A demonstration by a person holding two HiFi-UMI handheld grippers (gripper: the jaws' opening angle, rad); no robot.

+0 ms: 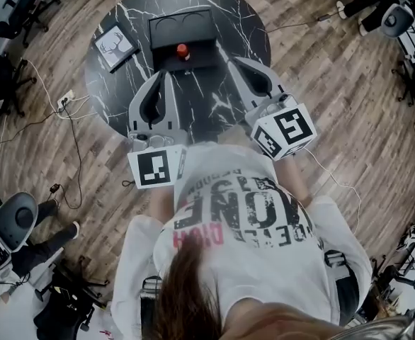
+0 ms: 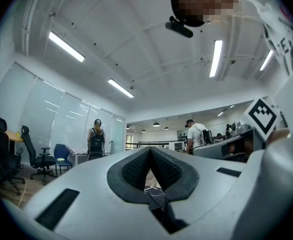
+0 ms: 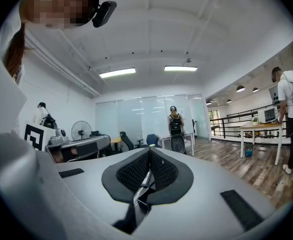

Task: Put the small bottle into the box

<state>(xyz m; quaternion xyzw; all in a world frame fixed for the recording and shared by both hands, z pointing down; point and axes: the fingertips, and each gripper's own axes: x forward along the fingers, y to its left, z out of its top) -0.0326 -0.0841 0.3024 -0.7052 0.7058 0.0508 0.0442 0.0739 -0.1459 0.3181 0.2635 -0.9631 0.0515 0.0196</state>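
Observation:
In the head view, a black box (image 1: 181,28) stands open at the far side of a round black marble table (image 1: 225,16). A small bottle with a red cap (image 1: 183,50) stands upright at the box's front part; I cannot tell whether it is inside the box or just in front of it. My left gripper (image 1: 159,78) rests low over the table, near and left of the bottle. My right gripper (image 1: 234,64) is near and right of it. Both point towards the box. In the gripper views, the left gripper (image 2: 150,151) and the right gripper (image 3: 149,151) are tilted upward, pads together, holding nothing.
A framed deer picture (image 1: 115,47) lies on the table left of the box. Cables and a power strip (image 1: 64,99) lie on the wood floor at the left. Office chairs (image 1: 13,222) stand around, and people stand far off in the room.

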